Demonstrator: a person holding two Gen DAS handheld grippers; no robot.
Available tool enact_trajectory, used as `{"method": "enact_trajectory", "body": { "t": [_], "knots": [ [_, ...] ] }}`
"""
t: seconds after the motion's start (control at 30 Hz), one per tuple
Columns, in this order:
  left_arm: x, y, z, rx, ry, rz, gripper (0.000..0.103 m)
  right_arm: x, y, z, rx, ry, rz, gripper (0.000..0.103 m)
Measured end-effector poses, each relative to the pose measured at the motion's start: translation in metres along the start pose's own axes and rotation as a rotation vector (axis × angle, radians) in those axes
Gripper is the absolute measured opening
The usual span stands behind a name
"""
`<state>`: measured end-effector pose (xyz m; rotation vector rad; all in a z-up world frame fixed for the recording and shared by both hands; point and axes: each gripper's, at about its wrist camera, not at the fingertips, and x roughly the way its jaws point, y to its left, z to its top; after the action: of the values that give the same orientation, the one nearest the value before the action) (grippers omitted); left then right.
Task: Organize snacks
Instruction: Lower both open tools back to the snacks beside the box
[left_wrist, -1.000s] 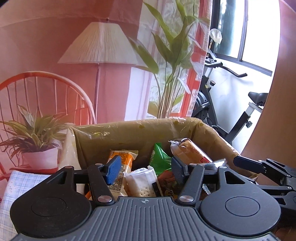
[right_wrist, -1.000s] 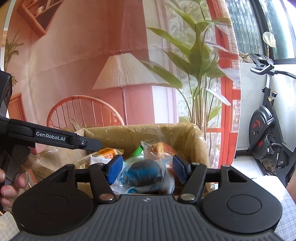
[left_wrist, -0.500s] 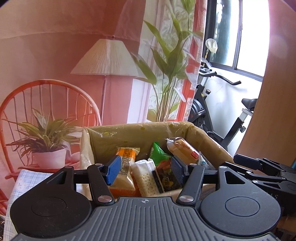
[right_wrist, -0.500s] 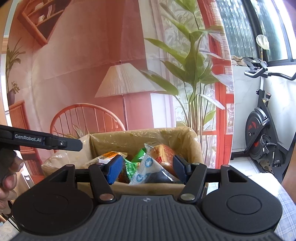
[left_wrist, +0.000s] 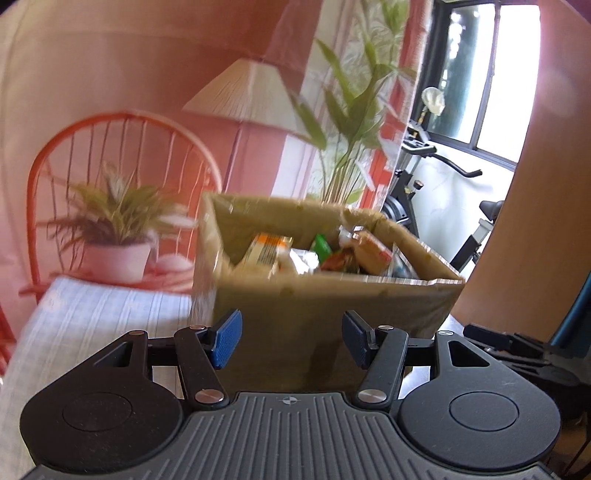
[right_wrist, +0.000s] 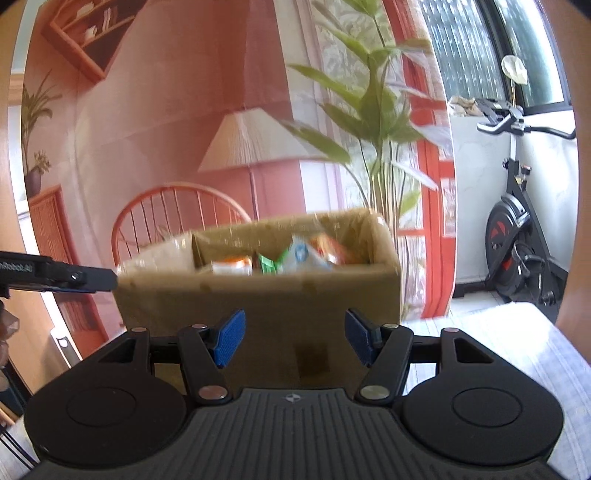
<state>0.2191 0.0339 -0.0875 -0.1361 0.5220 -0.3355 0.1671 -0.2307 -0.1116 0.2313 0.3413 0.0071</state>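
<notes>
A brown cardboard box (left_wrist: 325, 314) lined with clear plastic stands on the table and holds several snack packs: an orange pack (left_wrist: 266, 249), a green pack (left_wrist: 320, 244), a bread pack (left_wrist: 371, 249). It also shows in the right wrist view (right_wrist: 266, 302), with a white and blue pack (right_wrist: 301, 254) on top. My left gripper (left_wrist: 291, 341) is open and empty, held back from the box's near wall. My right gripper (right_wrist: 293, 341) is open and empty, also in front of the box. The view is blurred.
A pale checked tablecloth (left_wrist: 92, 317) covers the table left of the box and also right of it (right_wrist: 517, 350). A printed backdrop with a lamp, chair and plants hangs behind. An exercise bike (right_wrist: 517, 229) stands at the right. The other gripper's finger (right_wrist: 66, 277) reaches in from the left.
Both grippers have pulled back from above the box to in front of it. The white and blue pack between my right fingers one second ago now lies in the box.
</notes>
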Motion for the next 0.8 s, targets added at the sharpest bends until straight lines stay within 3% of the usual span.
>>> {"method": "enact_trajectory", "body": {
  "t": [0.5, 0.8],
  "knots": [
    [0.023, 0.028, -0.056, -0.085, 0.131, 0.086, 0.062, 0.028, -0.026, -0.09, 0.01, 0.255, -0.044, 0.063],
    [0.027, 0.036, -0.084, -0.156, 0.191, 0.12, 0.062, 0.041, -0.026, -0.117, -0.02, 0.333, -0.025, 0.063]
  ]
}}
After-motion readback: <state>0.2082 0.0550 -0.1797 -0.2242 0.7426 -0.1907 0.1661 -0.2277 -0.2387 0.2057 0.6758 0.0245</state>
